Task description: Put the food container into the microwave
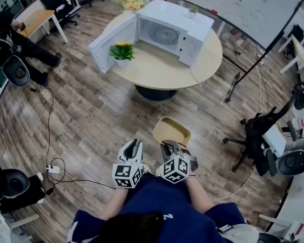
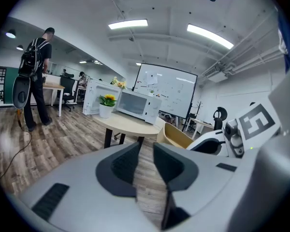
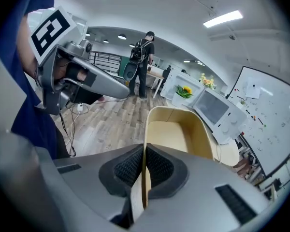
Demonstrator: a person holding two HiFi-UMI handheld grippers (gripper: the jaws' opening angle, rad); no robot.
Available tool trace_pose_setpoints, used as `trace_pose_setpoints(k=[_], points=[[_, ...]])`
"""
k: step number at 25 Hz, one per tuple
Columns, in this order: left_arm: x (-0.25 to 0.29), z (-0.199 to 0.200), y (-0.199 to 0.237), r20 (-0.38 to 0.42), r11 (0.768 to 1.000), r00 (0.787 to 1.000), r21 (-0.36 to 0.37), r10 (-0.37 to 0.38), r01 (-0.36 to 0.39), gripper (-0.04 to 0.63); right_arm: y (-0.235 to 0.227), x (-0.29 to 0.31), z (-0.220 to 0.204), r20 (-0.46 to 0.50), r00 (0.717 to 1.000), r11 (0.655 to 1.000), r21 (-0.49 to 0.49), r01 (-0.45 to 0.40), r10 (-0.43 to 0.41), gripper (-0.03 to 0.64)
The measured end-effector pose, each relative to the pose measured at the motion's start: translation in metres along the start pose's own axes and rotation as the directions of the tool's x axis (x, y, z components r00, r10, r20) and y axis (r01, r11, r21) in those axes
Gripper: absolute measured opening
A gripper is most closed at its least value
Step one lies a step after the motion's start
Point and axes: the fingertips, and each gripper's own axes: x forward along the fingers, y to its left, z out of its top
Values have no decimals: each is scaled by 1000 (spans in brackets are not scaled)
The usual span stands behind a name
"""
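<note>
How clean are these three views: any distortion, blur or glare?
Head view: sharp, edges bowed, microwave evenly lit. Left gripper view: strong fisheye, black corners, ceiling lights glare white, left tongs slightly soft. Right gripper view: same fisheye; food container sharp, its wall in the right tongs.
</note>
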Motion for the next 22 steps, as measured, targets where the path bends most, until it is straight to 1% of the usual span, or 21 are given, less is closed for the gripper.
trace_pose_setpoints(k=[2, 3, 4, 7, 10, 14, 17, 22], points=[[-1, -2, 2, -6, 1000, 1000, -26, -18, 18, 225, 0, 1, 3, -1, 1000, 1000, -5, 5, -5, 17], [-1, -3, 3, -8, 999, 1000, -33, -22, 22, 277, 1, 2, 3, -4, 1000, 1000, -7, 5, -5, 17], [-2, -4, 5, -9, 999, 1000, -35, -22, 22, 293, 1, 3, 3, -7, 1000, 1000, -6, 4, -4, 17], [-4, -6, 11, -16, 1000, 1000, -19, -13, 13, 319, 2, 5, 2, -18, 1000, 1000, 6, 12, -12, 18], [-3, -5, 17, -16, 1000, 1000, 0, -3, 3, 359, 0, 6, 2, -26, 999, 999, 21, 33, -32, 18], [-1, -3, 20, -3, 1000, 1000, 5, -15, 15, 367, -1, 10, 0, -41, 998, 998, 36, 52, -51, 18], [-4, -3, 24, 5, 1000, 1000, 10, -22, 22, 367, 1, 16, 4, -23, 999, 997, 59, 42, -41, 18], [-8, -12, 26, -30, 998, 999, 44, -32, 33, 367, -1, 22, 13, -4, 998, 996, 64, 57, -56, 18]])
